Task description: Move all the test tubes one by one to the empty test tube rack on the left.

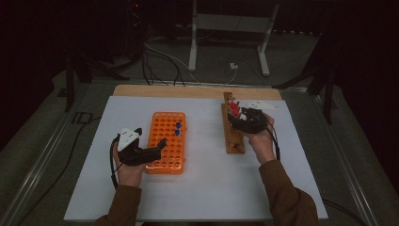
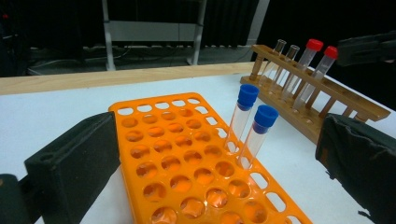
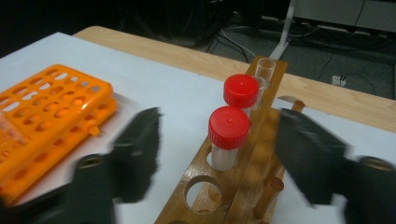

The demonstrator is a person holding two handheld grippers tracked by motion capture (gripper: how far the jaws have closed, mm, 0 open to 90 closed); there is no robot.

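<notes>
**My right gripper reaches for a red tube**

My right gripper point(image 1: 241, 118) is at the wooden rack point(image 1: 233, 136) on the right side of the white table point(image 1: 207, 188). Its jaws stand apart, 1 on each side of the near red tube point(image 3: 228, 136). They do not touch it. The jaws look blurry in the right gripper view.

The near red tube stands up in a hole of the wooden rack. A 2nd red tube point(image 3: 241, 93) stands just behind it. Behind that, 2 clear tubes point(image 2: 282, 58) with no caps stand in the same rack. The hole in front of the near red tube has no tube in it.

My left gripper point(image 1: 153, 151) rests at the near end of the orange rack point(image 1: 167, 141). Its jaws are wide apart, with the rack between them. They hold nothing.

2 blue tubes point(image 2: 252, 126) stand side by side in the orange rack, leaning a bit.
</notes>
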